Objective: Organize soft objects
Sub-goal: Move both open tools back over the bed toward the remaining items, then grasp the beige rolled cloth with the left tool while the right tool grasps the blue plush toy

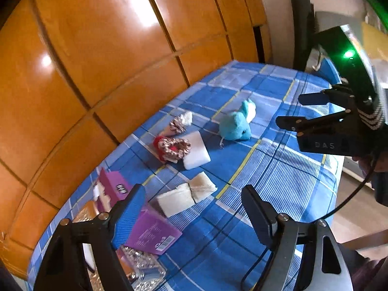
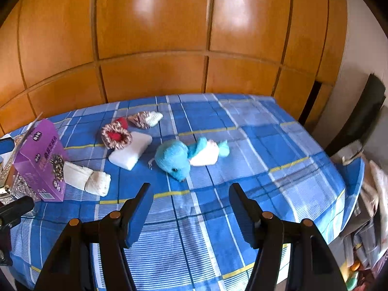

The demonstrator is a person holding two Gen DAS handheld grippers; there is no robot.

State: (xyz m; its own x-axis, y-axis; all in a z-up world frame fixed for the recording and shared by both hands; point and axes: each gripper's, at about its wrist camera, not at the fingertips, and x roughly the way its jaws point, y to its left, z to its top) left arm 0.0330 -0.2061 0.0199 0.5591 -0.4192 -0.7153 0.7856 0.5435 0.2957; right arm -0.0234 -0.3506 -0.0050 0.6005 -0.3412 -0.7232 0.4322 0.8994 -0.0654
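Note:
On the blue plaid tablecloth point(image 2: 254, 145) lie a blue and white plush toy point(image 2: 179, 156) point(image 1: 238, 122), a white foam block point(image 2: 131, 151) point(image 1: 196, 151), a patterned scrunchie with a red piece inside point(image 2: 116, 135) point(image 1: 172, 146), a small patterned and white piece point(image 2: 146, 118) point(image 1: 180, 121), and a tied cream cloth roll point(image 2: 87, 178) point(image 1: 186, 194). My right gripper point(image 2: 190, 194) is open and empty, just in front of the plush; it also shows in the left wrist view point(image 1: 291, 111). My left gripper point(image 1: 194, 198) is open and empty above the cloth roll.
A purple box point(image 2: 40, 162) point(image 1: 152, 235) stands at the table's left end beside clear glassware point(image 1: 143, 266). Orange wooden panels point(image 2: 155, 36) back the table. A dark chair point(image 2: 359, 121) and a cloth pile point(image 2: 373, 189) are at the right.

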